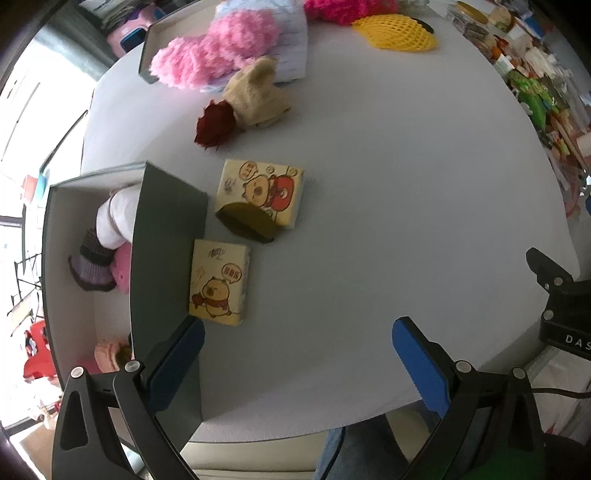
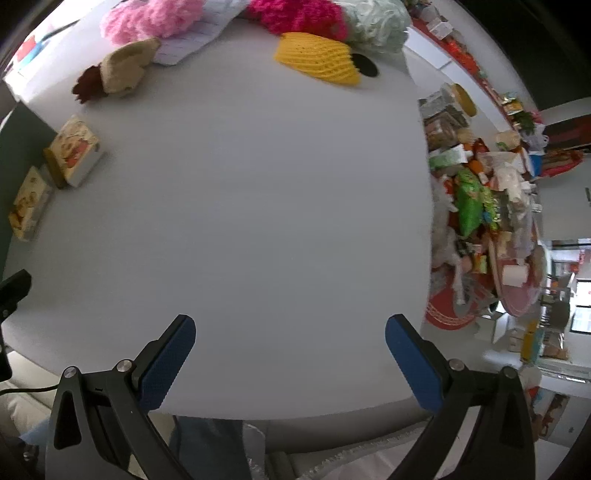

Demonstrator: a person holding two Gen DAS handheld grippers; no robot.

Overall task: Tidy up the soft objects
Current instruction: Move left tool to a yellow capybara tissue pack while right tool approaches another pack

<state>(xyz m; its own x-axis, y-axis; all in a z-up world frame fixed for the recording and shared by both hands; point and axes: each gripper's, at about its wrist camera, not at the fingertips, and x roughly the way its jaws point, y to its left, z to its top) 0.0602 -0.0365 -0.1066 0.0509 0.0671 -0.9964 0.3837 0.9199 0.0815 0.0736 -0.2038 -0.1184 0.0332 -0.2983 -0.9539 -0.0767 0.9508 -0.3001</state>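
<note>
My left gripper is open and empty above the near edge of the white table. To its left stands a grey box holding soft toys. Two yellow tissue packs lie beside the box. A beige plush with a dark red piece, a pink fluffy item and a yellow foam net lie at the far side. My right gripper is open and empty over bare table, far from the yellow net and the beige plush.
A second grey box sits at the far left under the pink fluff. A lined paper sheet lies beside it. Magenta yarn and pale green yarn lie at the back. A cluttered heap of packets lies beyond the table's right edge.
</note>
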